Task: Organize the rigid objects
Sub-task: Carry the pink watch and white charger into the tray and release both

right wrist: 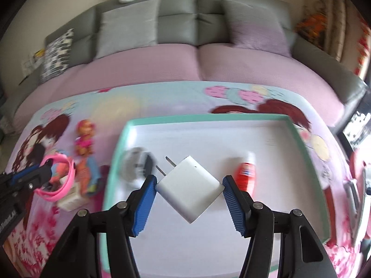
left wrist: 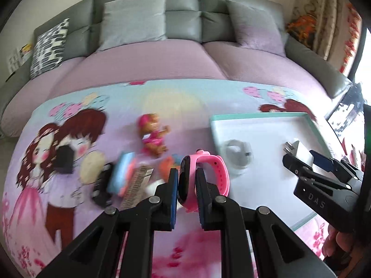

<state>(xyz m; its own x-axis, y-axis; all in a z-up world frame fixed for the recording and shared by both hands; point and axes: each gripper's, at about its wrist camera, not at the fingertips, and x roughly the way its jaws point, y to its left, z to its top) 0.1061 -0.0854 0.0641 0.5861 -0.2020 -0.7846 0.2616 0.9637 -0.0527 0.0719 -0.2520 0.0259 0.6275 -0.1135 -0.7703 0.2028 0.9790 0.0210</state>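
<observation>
White and square, a two-pronged charger plug (right wrist: 189, 191) hangs corner to corner between the blue pads of the right tool (right wrist: 189, 193), clamped above the teal-rimmed tray (right wrist: 204, 117). In the tray lie a grey round gadget (right wrist: 136, 165) at its left and a red-and-white bottle (right wrist: 246, 176) at its right. The left tool (left wrist: 186, 185) is clenched on a pink watch (left wrist: 204, 180) with a dark face, held over the cartoon-print cloth on the desk (left wrist: 129, 102), beside the tray. A doll (left wrist: 153, 134) and blurred small items lie on the cloth; a grey sofa (left wrist: 180, 11) stands behind.
</observation>
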